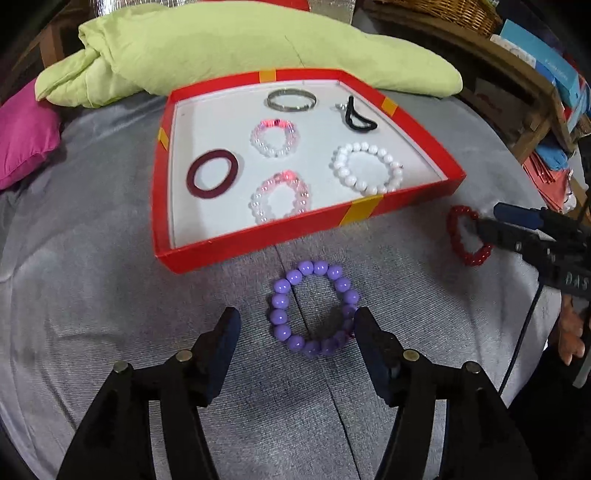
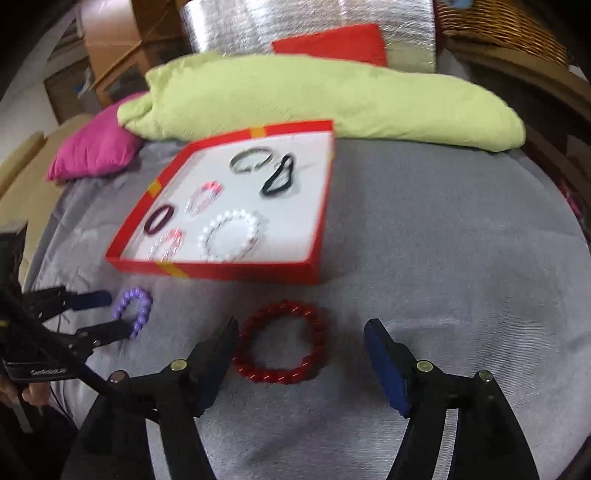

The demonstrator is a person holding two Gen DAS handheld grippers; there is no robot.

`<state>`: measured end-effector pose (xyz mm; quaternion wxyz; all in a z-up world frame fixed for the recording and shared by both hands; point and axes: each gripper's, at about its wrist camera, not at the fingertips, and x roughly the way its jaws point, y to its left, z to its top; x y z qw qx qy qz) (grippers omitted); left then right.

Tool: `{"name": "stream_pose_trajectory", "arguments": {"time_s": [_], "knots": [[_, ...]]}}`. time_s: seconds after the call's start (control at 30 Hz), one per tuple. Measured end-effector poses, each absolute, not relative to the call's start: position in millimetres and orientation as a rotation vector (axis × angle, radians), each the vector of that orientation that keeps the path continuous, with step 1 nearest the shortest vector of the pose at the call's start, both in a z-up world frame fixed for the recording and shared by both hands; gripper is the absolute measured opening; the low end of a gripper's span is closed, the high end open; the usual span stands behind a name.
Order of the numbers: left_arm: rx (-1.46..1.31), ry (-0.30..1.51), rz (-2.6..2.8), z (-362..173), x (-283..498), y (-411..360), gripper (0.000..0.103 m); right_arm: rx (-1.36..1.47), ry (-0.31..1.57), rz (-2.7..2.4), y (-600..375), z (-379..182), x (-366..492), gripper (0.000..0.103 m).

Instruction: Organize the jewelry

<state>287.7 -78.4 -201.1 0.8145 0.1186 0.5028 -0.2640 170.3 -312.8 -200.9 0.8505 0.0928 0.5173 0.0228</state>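
You're in a home bedroom: a grey bed cover (image 1: 110,277), a green quilt (image 1: 221,51) beside a pink pillow (image 1: 26,136), a wicker basket (image 2: 509,26) on wooden shelving

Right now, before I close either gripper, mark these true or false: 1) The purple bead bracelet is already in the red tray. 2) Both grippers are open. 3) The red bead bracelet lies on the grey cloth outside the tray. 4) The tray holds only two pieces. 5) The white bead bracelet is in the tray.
1) False. The purple bead bracelet lies on the grey cloth in front of the red tray, between the left gripper fingers.
2) True. The right gripper is open too.
3) True. The red bead bracelet is outside.
4) False. It holds six pieces.
5) True. The white bead bracelet is inside.
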Motion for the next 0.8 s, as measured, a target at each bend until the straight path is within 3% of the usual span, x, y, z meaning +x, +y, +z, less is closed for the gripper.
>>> {"name": "stream_pose_trajectory", "arguments": {"time_s": [0.2,0.23,0.27,0.3,0.33,0.37,0.4,0.57,0.8], "knots": [[0.286,1.057,-0.559,-203.3,283.5,-79.9,0.064,0.066,1.153,0.057,-285.1,-217.8,176.0,0.074],[0.285,1.054,-0.563,-203.0,283.0,-79.8,0.063,0.051,1.154,0.052,-284.2,-220.6,176.8,0.074],[0.280,1.050,-0.569,-202.4,282.9,-79.0,0.054,0.036,1.143,0.050,-283.3,-221.4,175.7,0.073],[0.270,1.049,-0.570,-201.7,283.4,-77.5,0.041,0.030,1.132,0.051,-283.4,-220.9,174.8,0.062],[0.260,1.050,-0.572,-201.3,283.4,-75.2,0.036,0.031,1.120,0.052,-284.3,-220.0,173.8,0.052],[0.238,1.056,-0.579,-200.7,285.6,-71.8,0.028,0.029,1.109,0.049,-286.2,-219.0,173.0,0.032],[0.225,1.058,-0.581,-200.3,287.4,-69.0,0.020,0.025,1.104,0.039,-288.3,-218.2,172.8,0.021],[0.232,1.030,-0.585,-195.7,286.5,-68.3,0.010,0.040,1.093,0.034,-297.9,-216.1,171.4,0.020],[0.233,1.008,-0.616,-186.9,282.6,-65.2,0.010,0.137,1.076,0.075,-308.5,-205.6,165.7,0.020]]}}
